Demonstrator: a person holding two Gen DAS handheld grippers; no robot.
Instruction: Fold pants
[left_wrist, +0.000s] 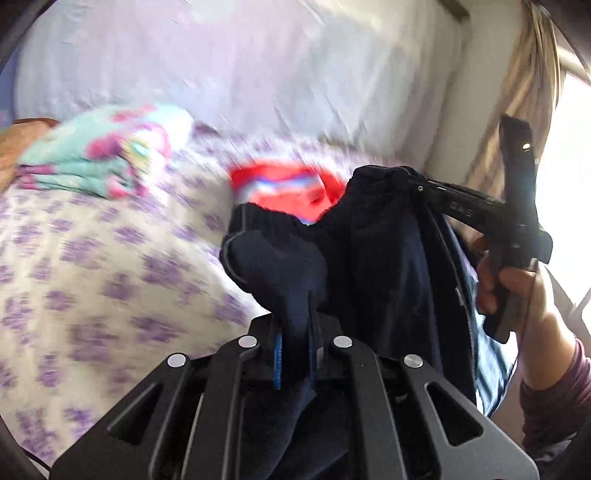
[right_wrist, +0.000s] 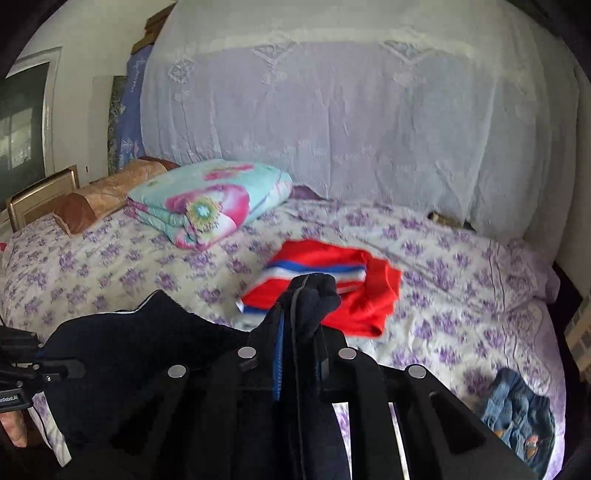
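Observation:
Dark navy pants (left_wrist: 373, 251) hang in the air above the bed, held up between both grippers. My left gripper (left_wrist: 295, 332) is shut on a bunched part of the navy fabric near the elastic waistband. My right gripper (right_wrist: 295, 332) is shut on another part of the same pants (right_wrist: 314, 295), with cloth draped down over its fingers. The right gripper (left_wrist: 402, 181) also shows in the left wrist view, at the right, pinching the top of the pants. The left gripper's tool sits at the left edge of the right wrist view, its jaws hidden.
The bed (right_wrist: 461, 277) has a white sheet with purple flowers. On it lie a red garment with blue and white stripes (right_wrist: 332, 284), a folded teal floral blanket (right_wrist: 207, 199), brown pillows (right_wrist: 107, 192) and blue jeans (right_wrist: 517, 413) at the right. A white lace net (right_wrist: 332, 110) hangs behind.

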